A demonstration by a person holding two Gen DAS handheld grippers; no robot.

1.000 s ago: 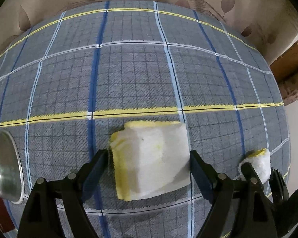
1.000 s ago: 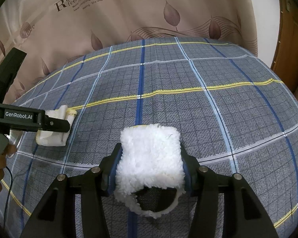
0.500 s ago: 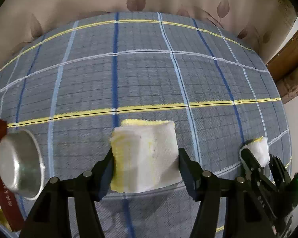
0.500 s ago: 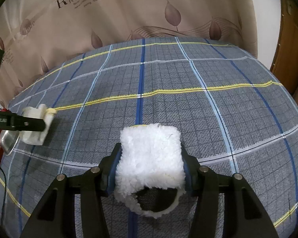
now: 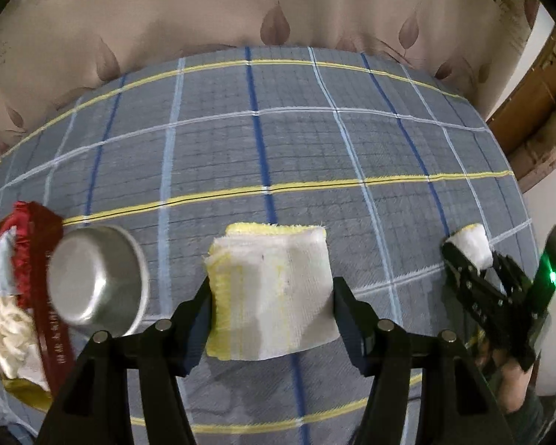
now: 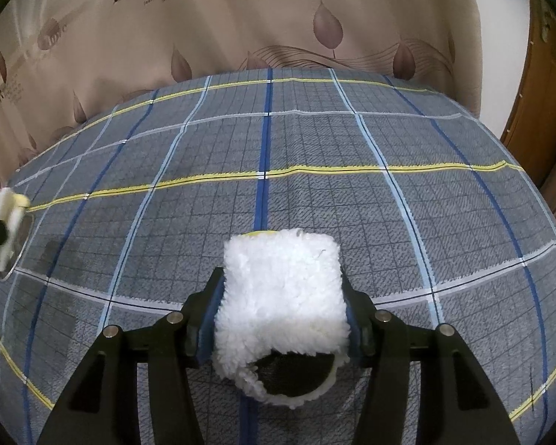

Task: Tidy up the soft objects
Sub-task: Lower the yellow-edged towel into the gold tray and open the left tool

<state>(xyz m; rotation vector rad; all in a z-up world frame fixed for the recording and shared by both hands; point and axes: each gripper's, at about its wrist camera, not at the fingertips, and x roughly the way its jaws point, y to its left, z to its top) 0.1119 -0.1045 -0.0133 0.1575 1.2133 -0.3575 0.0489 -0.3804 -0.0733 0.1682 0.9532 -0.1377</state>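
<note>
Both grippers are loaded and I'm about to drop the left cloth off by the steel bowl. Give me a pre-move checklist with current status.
1. Left gripper grip on the folded cloth: ok, a finger presses each side.
2. Right gripper grip on the fluffy pad: ok, squeezed between both fingers.
3. Steel bowl in view: ok, left of the cloth, upright on the bedspread.
4. Bowl empty: ok, nothing seen inside, though it is blurred.
5. Path from cloth to bowl: ok, only bare bedspread between them.
6. Grippers apart: ok, the right one sits far off to the right in the left wrist view.
</note>
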